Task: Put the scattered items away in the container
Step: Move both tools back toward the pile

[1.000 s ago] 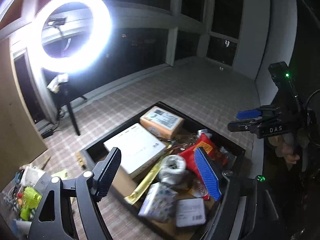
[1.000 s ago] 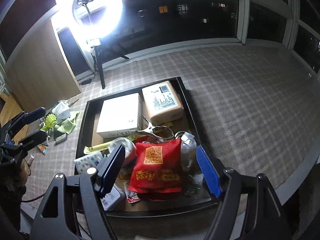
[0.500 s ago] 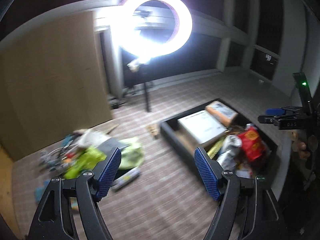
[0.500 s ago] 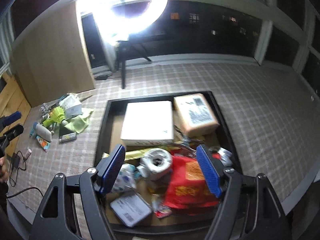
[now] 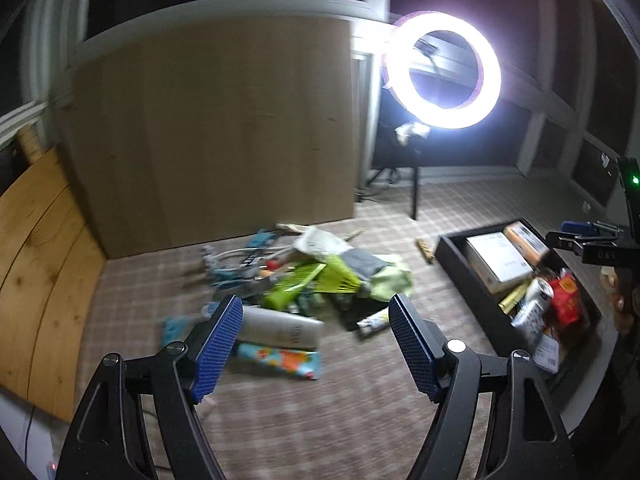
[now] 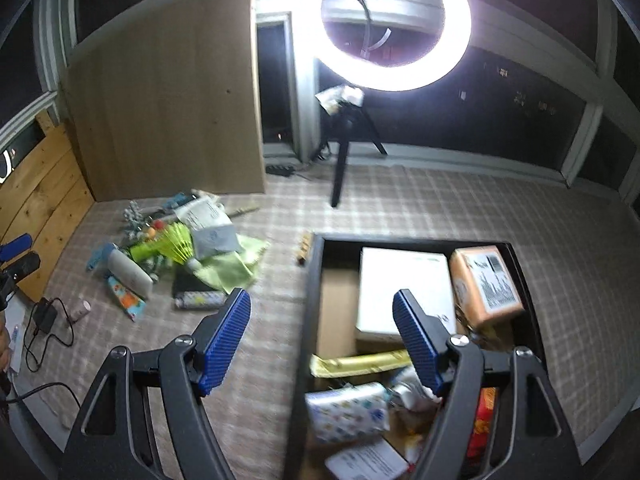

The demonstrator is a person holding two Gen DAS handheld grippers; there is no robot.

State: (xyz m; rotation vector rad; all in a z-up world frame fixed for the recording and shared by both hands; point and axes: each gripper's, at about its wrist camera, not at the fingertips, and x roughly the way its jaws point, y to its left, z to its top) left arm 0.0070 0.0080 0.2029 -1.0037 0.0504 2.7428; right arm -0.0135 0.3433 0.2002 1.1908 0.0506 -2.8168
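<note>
A black container (image 6: 316, 280) sits on the checked carpet, holding a white box (image 6: 404, 284), a tan parcel (image 6: 484, 284), a red pouch and several other items; it also shows in the left wrist view (image 5: 456, 264). A pile of scattered items (image 5: 320, 276) lies to its left: a grey tube (image 5: 280, 330), a lime-green shuttlecock (image 6: 178, 240), a green cloth (image 6: 236, 264) and a patterned pouch (image 6: 126, 300). My left gripper (image 5: 316, 344) is open and empty, above the carpet just short of the pile. My right gripper (image 6: 322, 336) is open and empty over the container's left wall.
A bright ring light (image 6: 390, 20) on a tripod (image 6: 340, 176) stands behind the container. A wooden cabinet (image 5: 224, 140) and wood planks (image 5: 36, 260) border the left. A black charger with cable (image 6: 44, 320) lies on the carpet at far left.
Both grippers have swung left. The left one left the container and now faces the scattered pile. The right one moved from over the container's contents to its left wall. Both stay open.
</note>
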